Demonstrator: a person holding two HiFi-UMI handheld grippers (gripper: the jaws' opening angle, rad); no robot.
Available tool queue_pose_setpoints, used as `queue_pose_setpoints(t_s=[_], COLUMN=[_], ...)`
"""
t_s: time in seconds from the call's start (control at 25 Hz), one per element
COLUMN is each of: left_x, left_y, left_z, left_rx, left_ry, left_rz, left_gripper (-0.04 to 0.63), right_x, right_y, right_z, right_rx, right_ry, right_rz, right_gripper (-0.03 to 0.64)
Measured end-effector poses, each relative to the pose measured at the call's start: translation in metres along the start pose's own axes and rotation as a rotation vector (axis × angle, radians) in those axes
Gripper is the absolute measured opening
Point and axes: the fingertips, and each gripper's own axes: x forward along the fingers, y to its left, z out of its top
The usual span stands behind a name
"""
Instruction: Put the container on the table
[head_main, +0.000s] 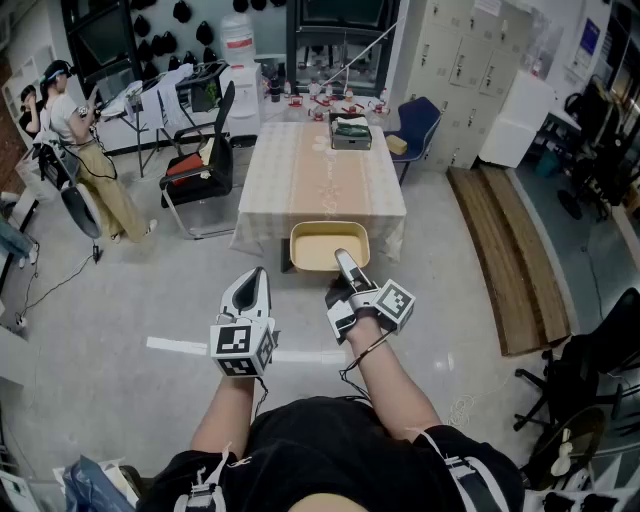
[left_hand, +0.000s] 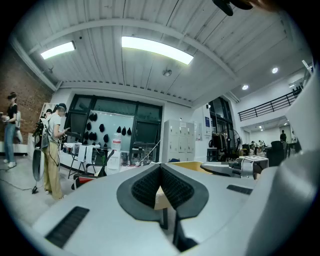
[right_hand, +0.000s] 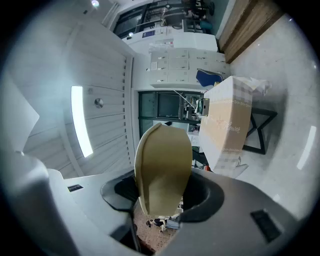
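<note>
The container (head_main: 318, 250) is a shallow tan basin held in the air just in front of the near end of the table (head_main: 320, 175), which is covered by a pale striped cloth. My right gripper (head_main: 343, 260) is shut on the container's near rim. In the right gripper view the tan rim (right_hand: 162, 160) stands between the two pads of the right gripper (right_hand: 162, 195), with the table (right_hand: 227, 125) beyond. My left gripper (head_main: 257, 277) is to the left of the container, apart from it, shut and empty. In the left gripper view the tips of the left gripper (left_hand: 161, 167) meet.
A grey box (head_main: 350, 132) and small items sit at the table's far end. A black chair with a red cushion (head_main: 195, 165) stands left of the table, a blue chair (head_main: 415, 125) at the far right. Wooden planks (head_main: 505, 250) lie on the floor at the right. A person (head_main: 75, 130) stands far left.
</note>
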Motion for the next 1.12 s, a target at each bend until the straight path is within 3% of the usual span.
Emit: queue_pose_setpoints(t_s=[0.44, 1.12], left_x=[0.009, 0.023], left_y=[-0.005, 0.052], left_z=[0.001, -0.002], left_rx=[-0.009, -0.009], left_ry=[-0.003, -0.037], left_rz=[-0.009, -0.033], left_gripper=[0.011, 0.011], right_x=[0.0, 0.051], right_y=[-0.007, -0.012], right_z=[0.005, -0.013], right_rx=[0.022, -0.013], right_ry=[-0.011, -0.023], right_rz=[-0.047, -0.007], right_gripper=[0.23, 0.232])
